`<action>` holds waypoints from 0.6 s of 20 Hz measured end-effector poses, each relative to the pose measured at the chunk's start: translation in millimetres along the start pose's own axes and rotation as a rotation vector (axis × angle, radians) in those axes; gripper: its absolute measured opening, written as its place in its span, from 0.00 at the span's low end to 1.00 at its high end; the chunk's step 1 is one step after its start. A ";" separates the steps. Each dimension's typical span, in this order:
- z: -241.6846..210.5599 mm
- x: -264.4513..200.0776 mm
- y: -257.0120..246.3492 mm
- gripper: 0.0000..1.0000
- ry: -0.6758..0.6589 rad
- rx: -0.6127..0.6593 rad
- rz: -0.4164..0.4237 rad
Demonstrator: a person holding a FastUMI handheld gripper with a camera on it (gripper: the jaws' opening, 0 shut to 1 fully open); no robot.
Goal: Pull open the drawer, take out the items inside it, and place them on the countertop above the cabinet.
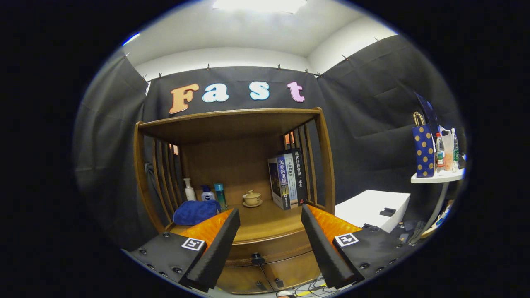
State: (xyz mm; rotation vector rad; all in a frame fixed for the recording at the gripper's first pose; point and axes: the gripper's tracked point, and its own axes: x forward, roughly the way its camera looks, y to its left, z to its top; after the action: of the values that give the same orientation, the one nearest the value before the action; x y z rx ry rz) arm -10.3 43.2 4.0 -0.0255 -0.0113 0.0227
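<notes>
Ahead, the gripper (pixel 270 244) hung with its fingers spread wide and empty, apparently lined up on the closed drawer (pixel 265 248) and its dark knob (pixel 257 259) between them. Above it, the cabinet's surface (pixel 265 223) carried a blue cloth (pixel 194 212), three bottles (pixel 206 193), a lidded teacup (pixel 251 198) and upright books (pixel 287 179); nothing stood before the drawer.

The gripper (pixel 270 217) fingers stand apart, framing the closed drawer (pixel 269 247) and its knob (pixel 257 259) below the worktop (pixel 265 225).
</notes>
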 end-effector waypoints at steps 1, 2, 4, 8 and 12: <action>-2.4 0.5 4.8 0.98 0.006 -0.001 0.008; -5.4 1.1 8.1 0.98 0.012 -0.004 0.013; -13.2 3.3 13.7 0.98 0.019 -0.020 0.018; -43.2 16.4 29.1 0.98 0.038 -0.068 0.044; -87.5 33.4 46.1 0.98 0.069 -0.053 0.099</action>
State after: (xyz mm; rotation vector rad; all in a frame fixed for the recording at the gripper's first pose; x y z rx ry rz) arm 23.0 87.9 -84.3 -0.0800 0.0584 0.1204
